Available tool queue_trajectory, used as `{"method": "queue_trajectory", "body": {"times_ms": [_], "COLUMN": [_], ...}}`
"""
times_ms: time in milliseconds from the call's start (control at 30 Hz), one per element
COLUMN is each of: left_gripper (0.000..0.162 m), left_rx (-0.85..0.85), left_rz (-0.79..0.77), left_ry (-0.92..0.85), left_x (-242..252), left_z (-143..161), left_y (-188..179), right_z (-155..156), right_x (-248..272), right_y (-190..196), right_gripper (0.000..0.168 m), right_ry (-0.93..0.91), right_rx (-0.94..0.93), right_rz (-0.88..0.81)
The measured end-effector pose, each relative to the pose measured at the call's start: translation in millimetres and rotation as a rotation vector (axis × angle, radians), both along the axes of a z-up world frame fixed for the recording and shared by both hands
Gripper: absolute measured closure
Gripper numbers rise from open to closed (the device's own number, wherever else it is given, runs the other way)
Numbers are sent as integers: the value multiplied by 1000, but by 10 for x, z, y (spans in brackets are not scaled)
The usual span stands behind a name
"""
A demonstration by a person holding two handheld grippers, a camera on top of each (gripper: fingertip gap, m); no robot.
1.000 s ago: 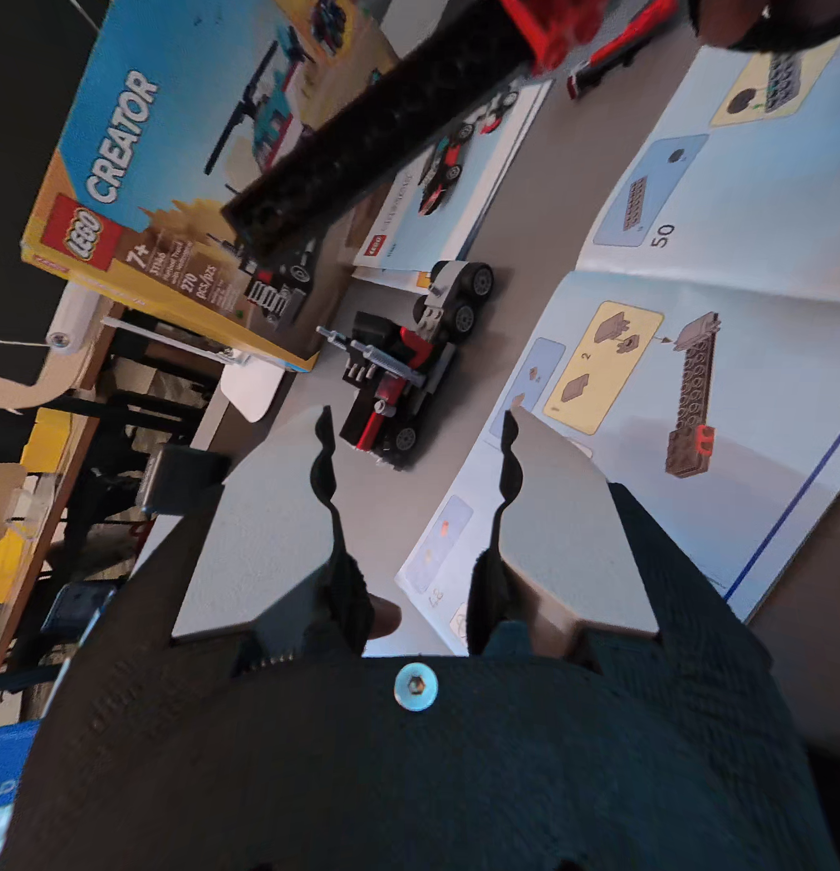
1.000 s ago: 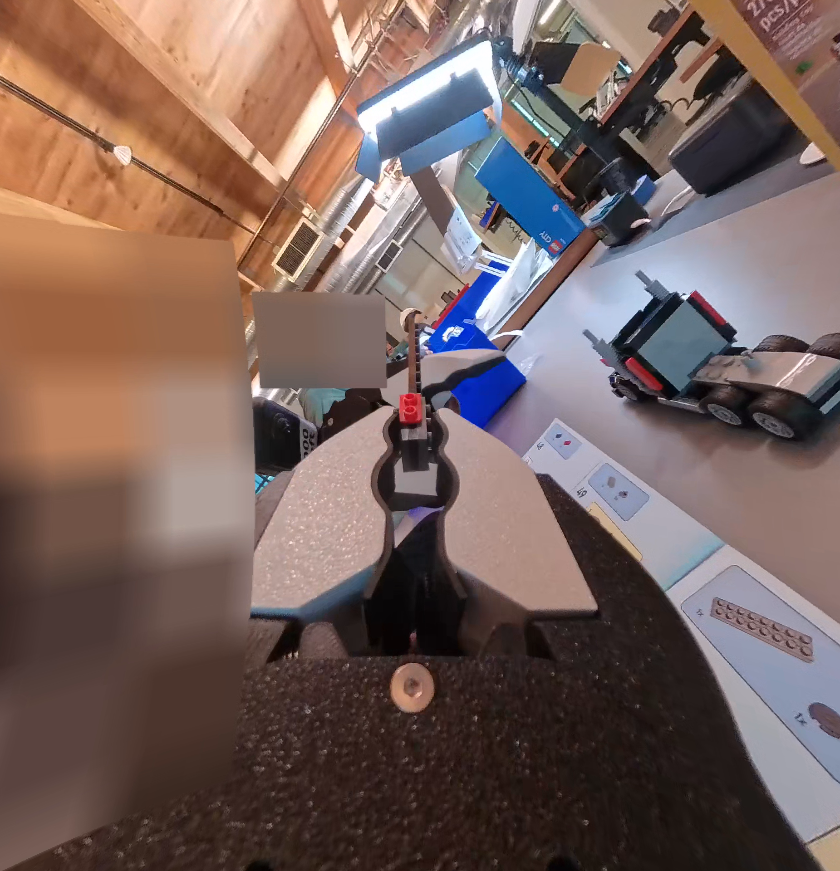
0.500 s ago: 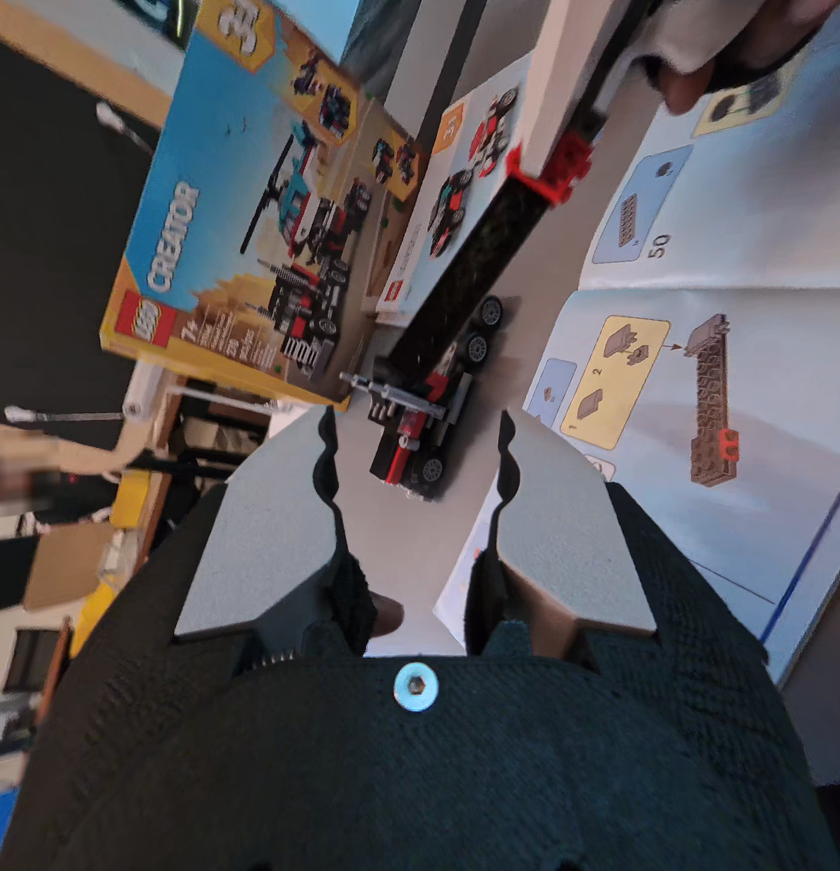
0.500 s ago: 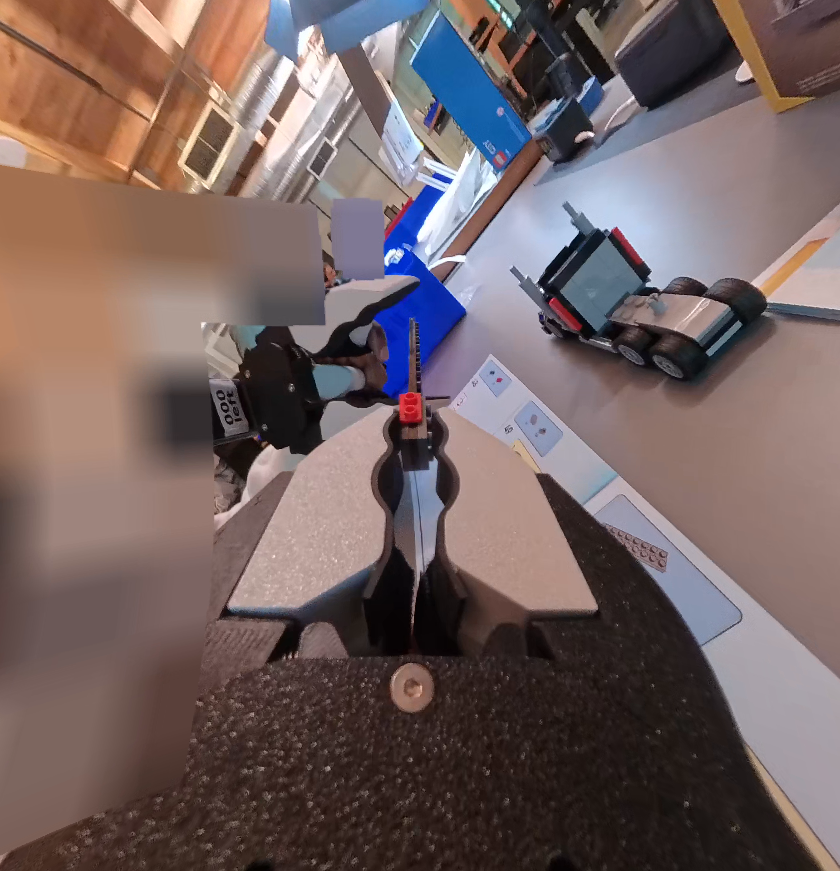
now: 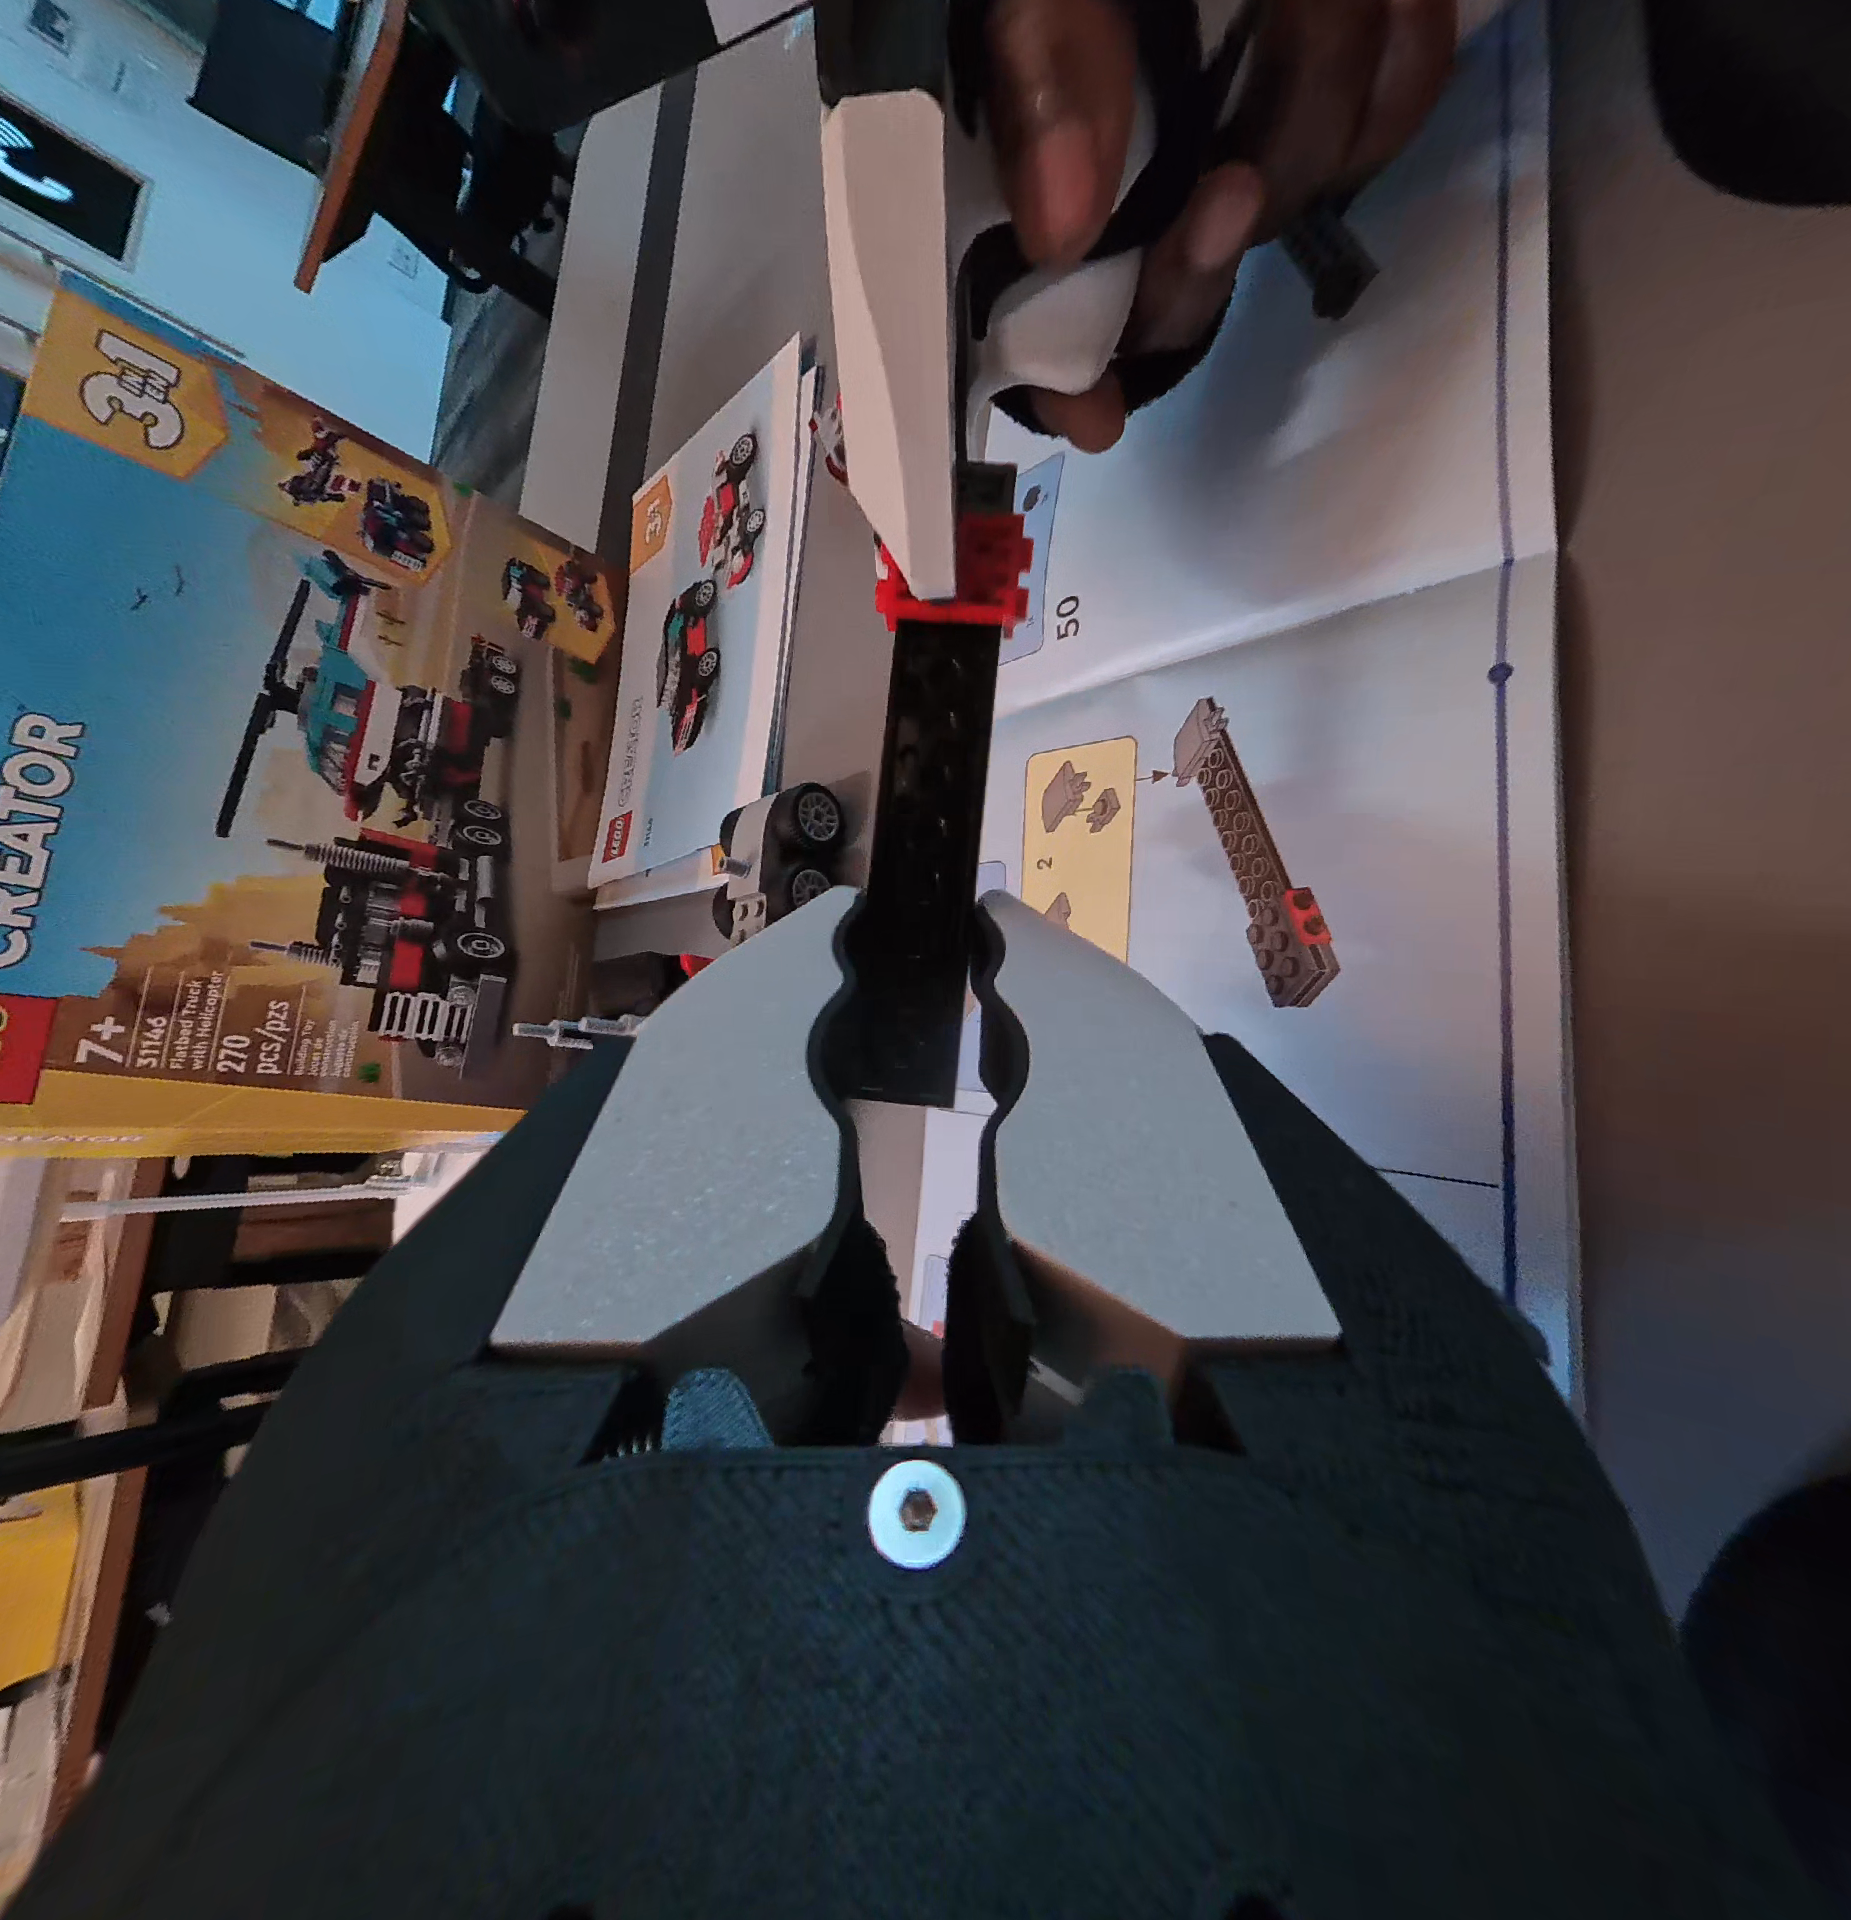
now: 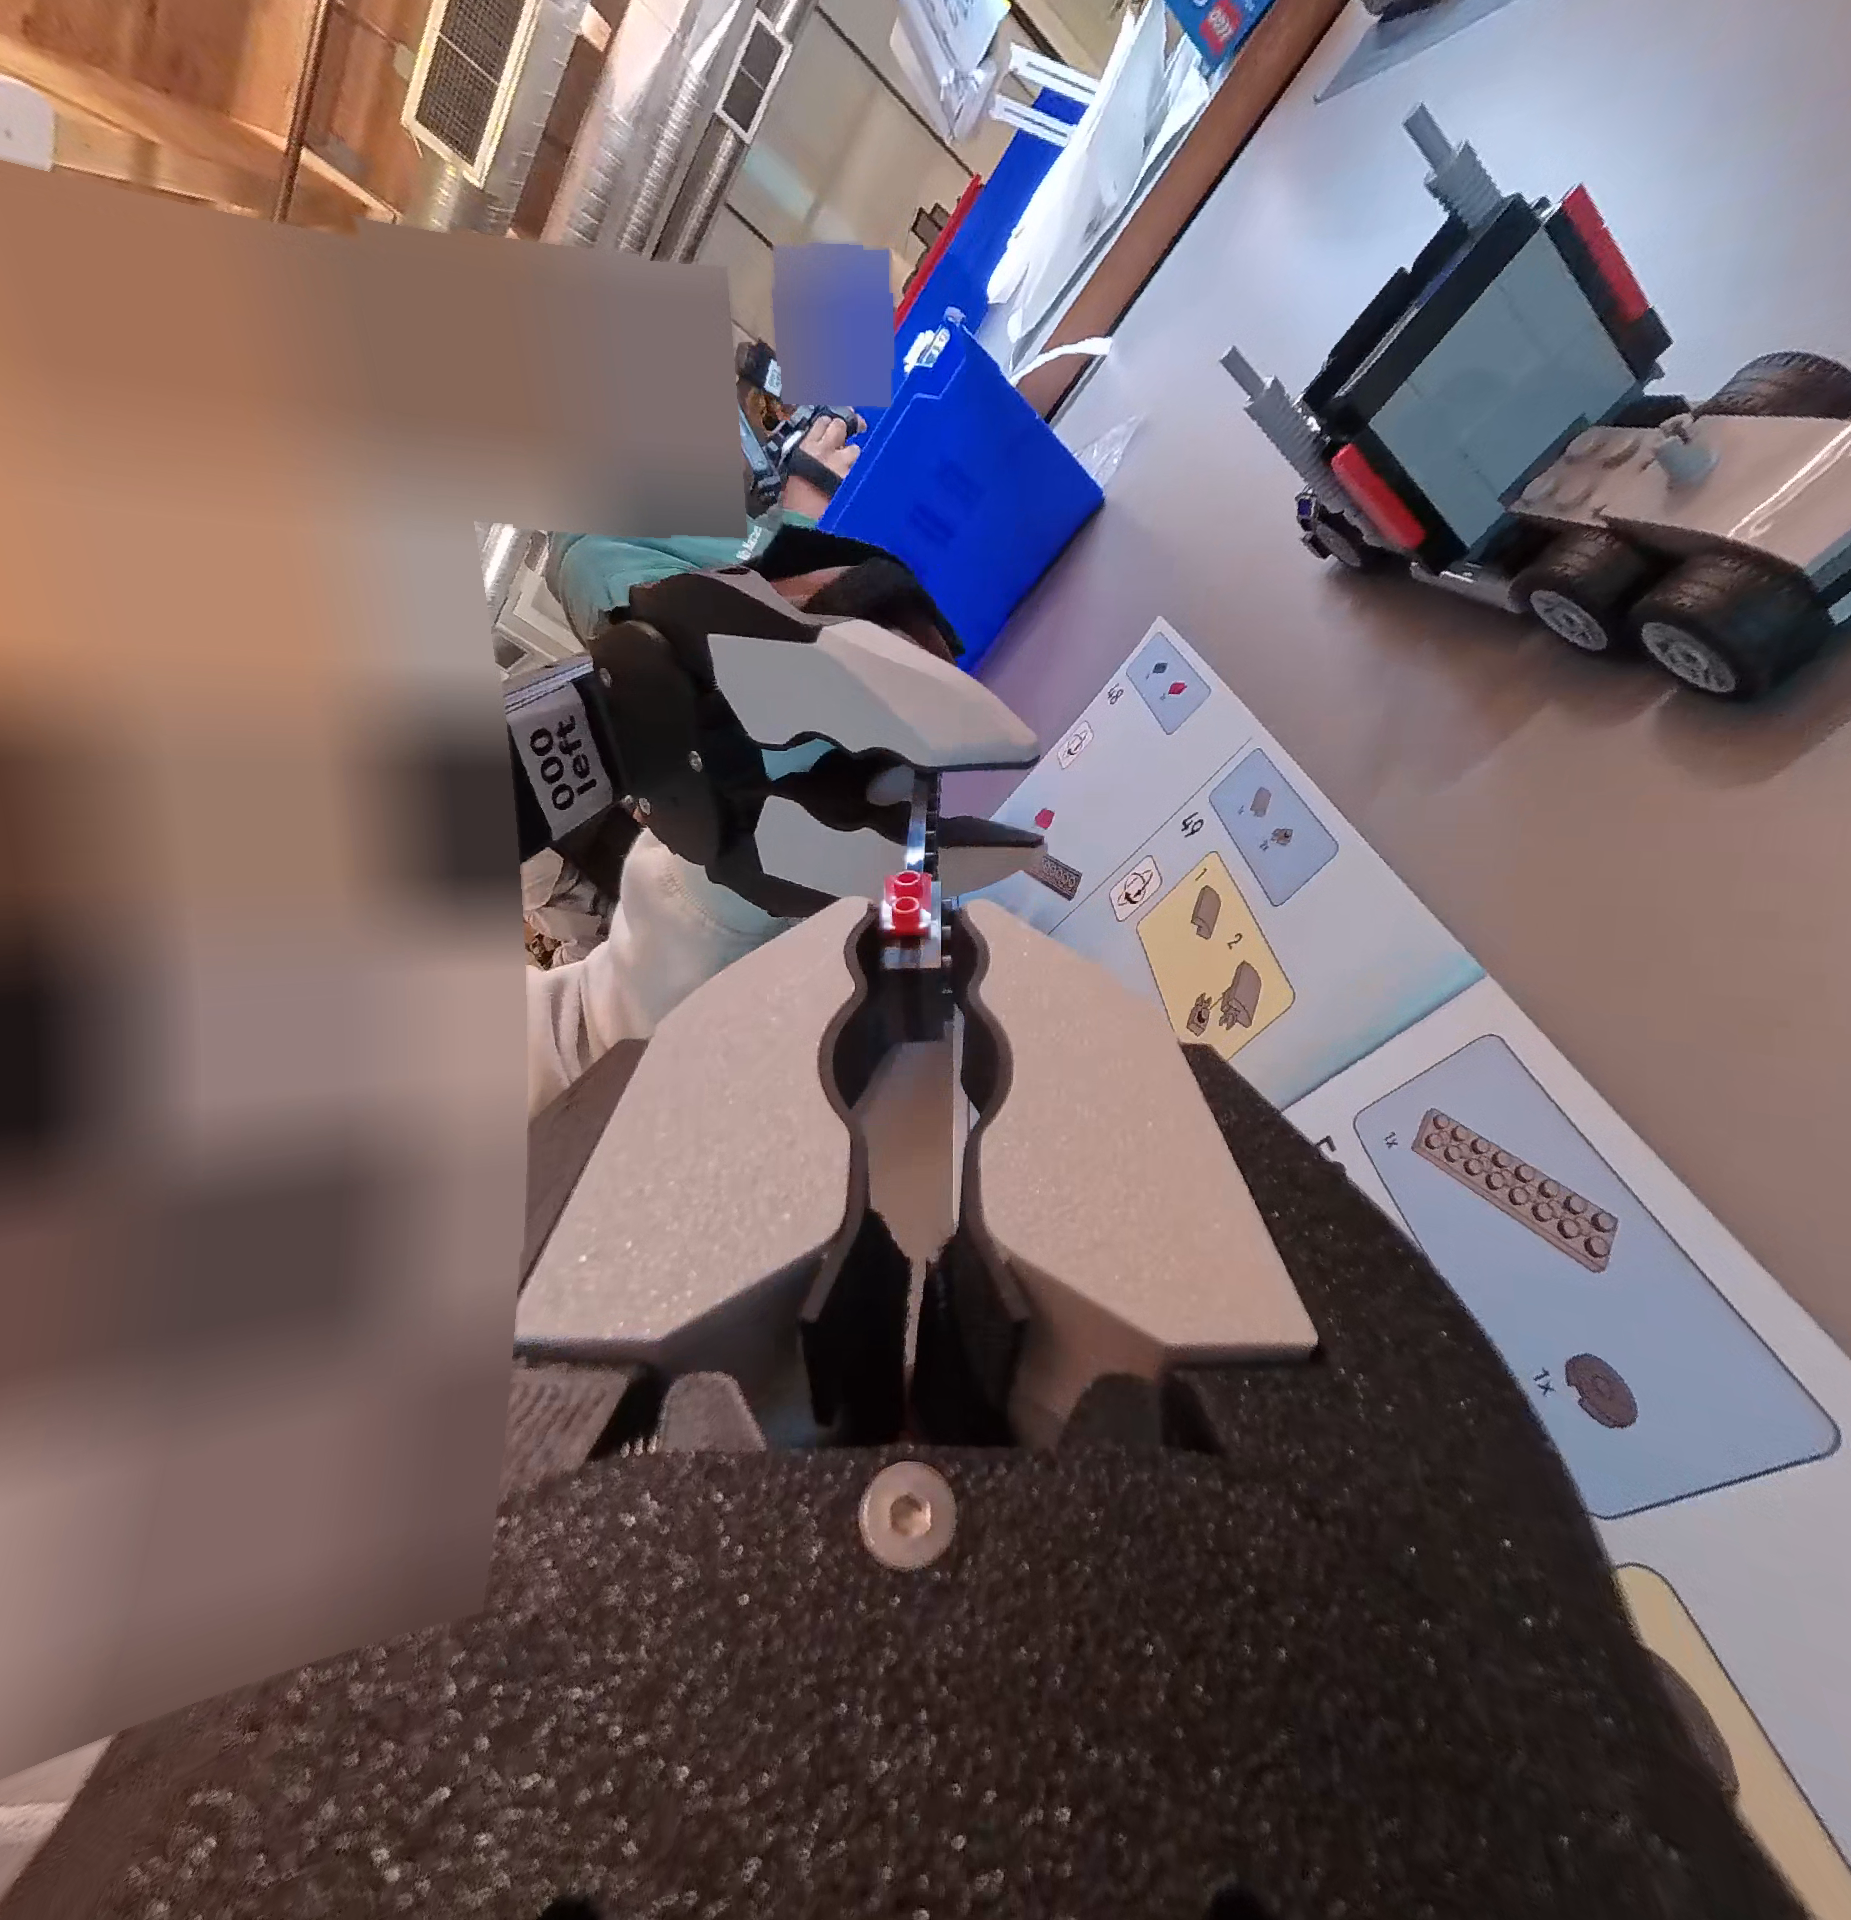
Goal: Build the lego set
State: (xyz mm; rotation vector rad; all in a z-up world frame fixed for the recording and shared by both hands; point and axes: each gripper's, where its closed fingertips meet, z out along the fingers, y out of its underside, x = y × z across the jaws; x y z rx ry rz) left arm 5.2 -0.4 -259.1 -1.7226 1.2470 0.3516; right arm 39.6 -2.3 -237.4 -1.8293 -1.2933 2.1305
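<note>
In the left wrist view, the left gripper [image 5: 916, 935] has its grey fingers closed around the near end of a long black studded lego plate [image 5: 926, 831], which runs away from the camera to a small red brick [image 5: 962, 582] at its far end. There the right gripper [image 5: 905, 416], held by a person's hand [image 5: 1129, 156], pinches that red end. Below lies an open instruction booklet [image 5: 1316, 727] on the grey table [image 5: 1731, 727], with a partly built black and red lego truck [image 5: 786, 842] and a colourful lego box [image 5: 225, 779] to the left. In the right wrist view, the right gripper [image 6: 916, 925] is pressed together on the plate's red-brick end [image 6: 905, 902], seen edge-on, while the left gripper [image 6: 931, 805] clamps the plate farther off. The truck [image 6: 1544, 457] stands apart on the table [image 6: 1523, 831], beyond the booklet [image 6: 1420, 1143], near a blue bin [image 6: 962, 499].
</note>
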Motion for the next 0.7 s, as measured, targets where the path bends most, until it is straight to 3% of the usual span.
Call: {"method": "queue_trajectory", "body": {"times_ms": [100, 233, 400, 467, 533, 700], "left_gripper": [145, 145, 145, 145, 145, 145], "left_rx": [-14, -16, 0, 24, 49, 79], "left_rz": [-6, -11, -23, -18, -11, -23], "left_ry": [-81, -263, -407, -387, -325, -200], "left_x": [14, -16, -64, -86, -100, -70], "left_z": [35, 140, 245, 248, 218, 174], "left_y": [-23, -63, -102, -92, -75, -70], "right_z": [120, 241, 341, 405, 402, 256], "right_x": [-2, 9, -29, -33, -59, -123], "right_y": [-21, -69, -41, -73, -105, -108], "right_gripper": [153, 133, 121, 122, 126, 151], "right_ry": [73, 135, 271, 297, 272, 198], "right_rx": [-3, 7, 418, 461, 392, 295], "right_rz": [4, 25, -66, -84, -75, -83]}}
